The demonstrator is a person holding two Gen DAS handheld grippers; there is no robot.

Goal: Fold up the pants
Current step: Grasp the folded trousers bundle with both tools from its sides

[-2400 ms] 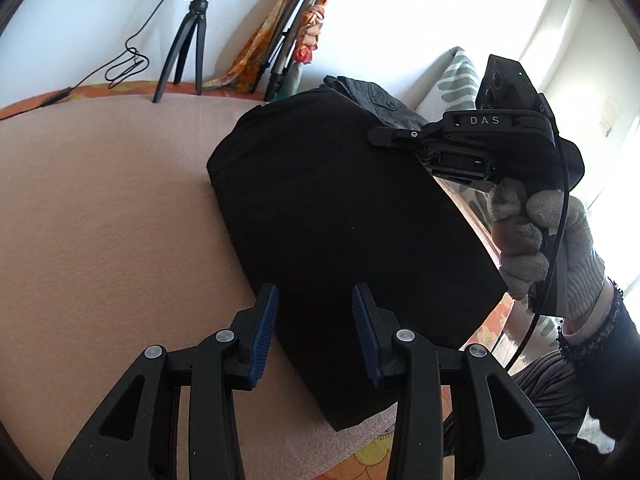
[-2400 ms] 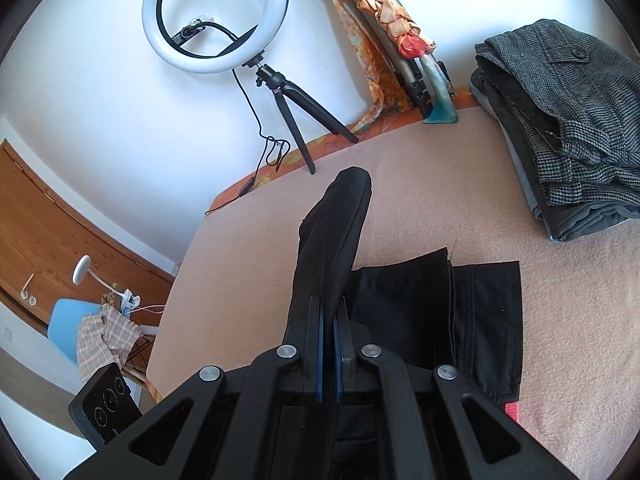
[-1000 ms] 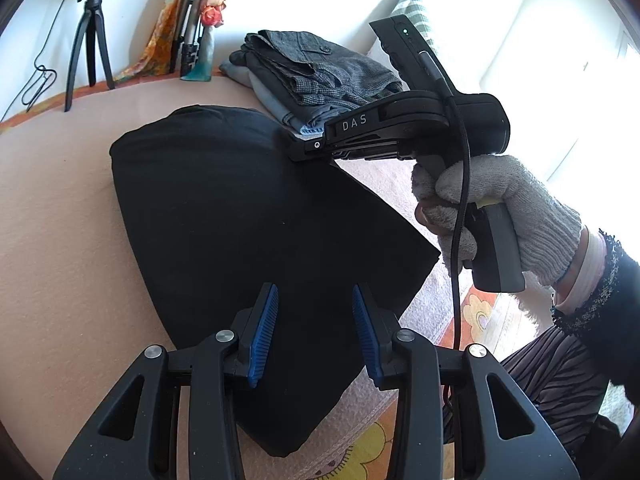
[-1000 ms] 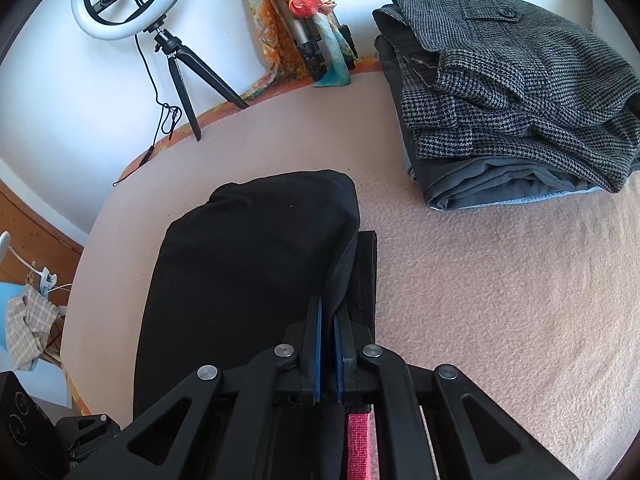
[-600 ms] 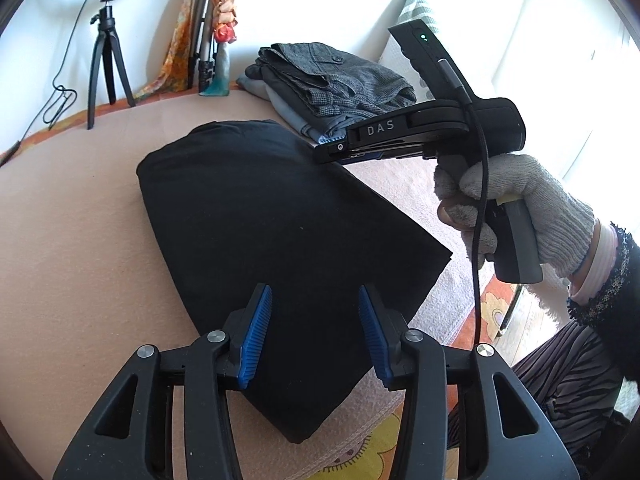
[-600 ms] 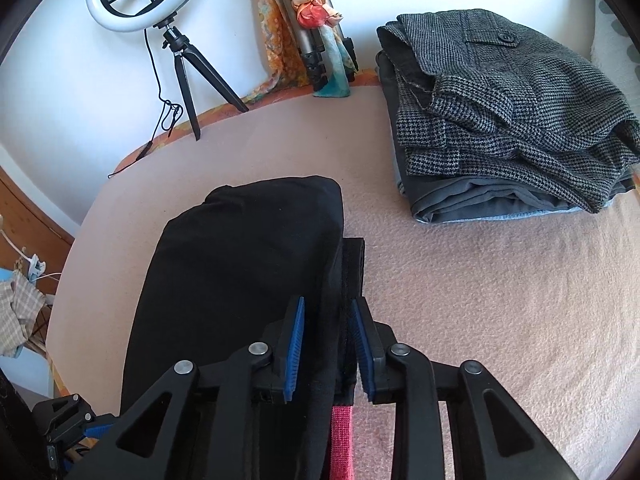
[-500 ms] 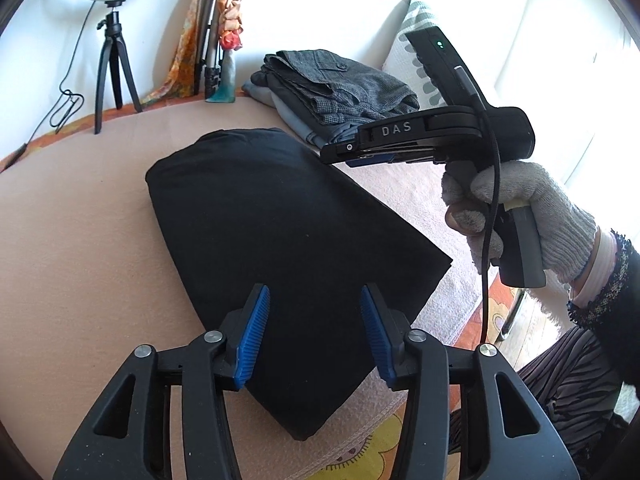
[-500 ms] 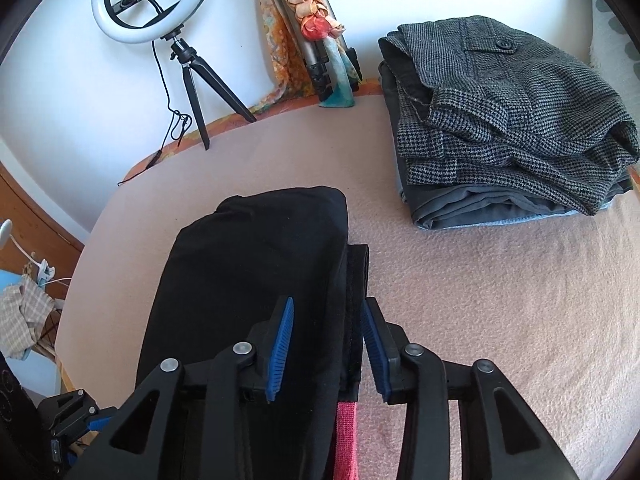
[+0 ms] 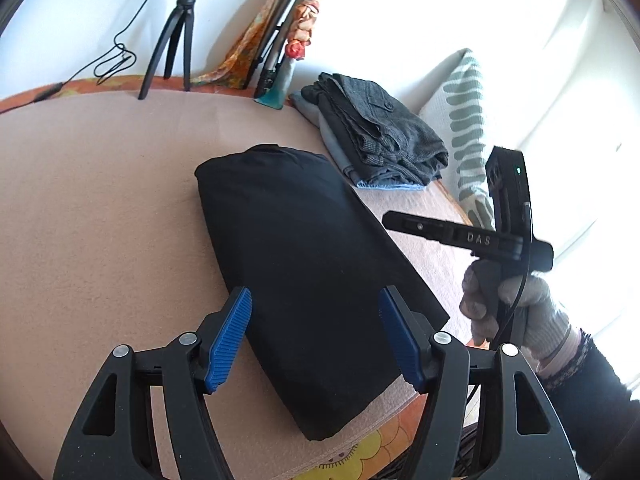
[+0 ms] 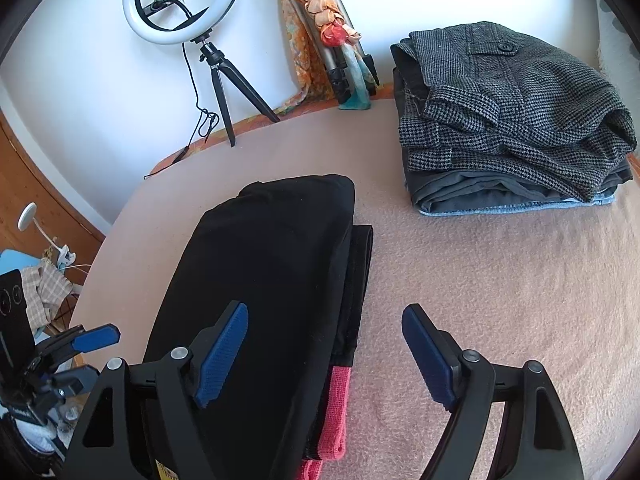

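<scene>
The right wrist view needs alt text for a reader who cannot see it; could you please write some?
Folded black pants lie on a pink blanket, with the right claw open above their near edge, gripping nothing. A stack of folded grey garments sits further back, and a ring light stands by the wall.

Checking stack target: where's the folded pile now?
Right wrist view, upper right: the pile sits on the blanket by the wall, right of the black pants, apart from them.

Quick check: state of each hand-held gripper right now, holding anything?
Left hand-held gripper: open, jaws just been opening, above the black pants, gripping nothing.
Right hand-held gripper: open, jaws just been opening, pants released, pads clear of the cloth.
</scene>
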